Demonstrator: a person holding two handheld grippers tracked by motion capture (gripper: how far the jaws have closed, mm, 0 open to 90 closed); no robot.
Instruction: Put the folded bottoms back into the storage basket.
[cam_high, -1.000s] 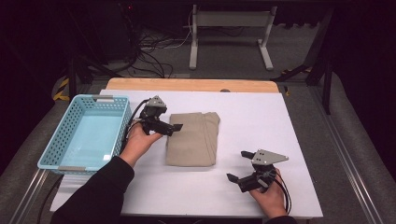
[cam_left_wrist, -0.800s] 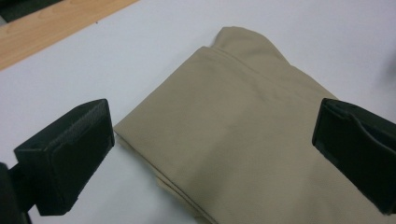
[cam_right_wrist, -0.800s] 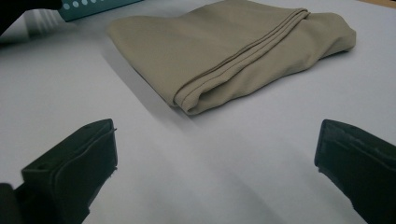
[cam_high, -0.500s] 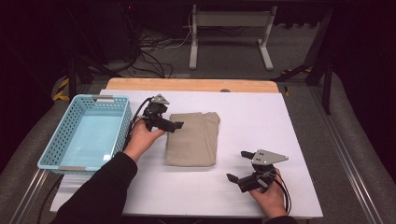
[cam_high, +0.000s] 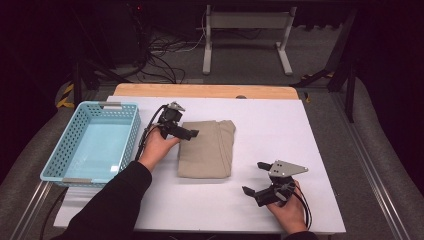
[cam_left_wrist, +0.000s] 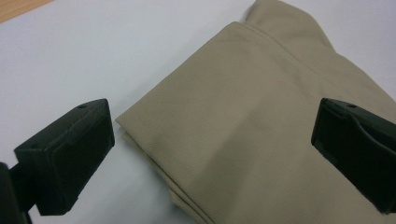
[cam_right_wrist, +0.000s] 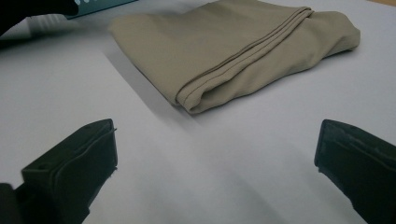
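Left gripper (cam_high: 187, 134) wide apart, over far-left corner of folded cloth (cam_high: 206, 150).

Bright lit table (cam_high: 310, 150), dark surroundings, soft shadows, slight blur

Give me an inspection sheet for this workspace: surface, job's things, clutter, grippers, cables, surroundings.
Surface: white table, wooden strip at far edge.
Job's things: folded tan cloth lying flat mid-table; blue basket at its left, nothing in it.
Clutter: nothing seen.
Grippers: left gripper open, over the cloth's far left corner; right gripper open, near front edge, apart from the cloth.
Cables: one trails from each gripper; loose cables on the floor behind.
Surroundings: dark room, metal stand beyond the table.
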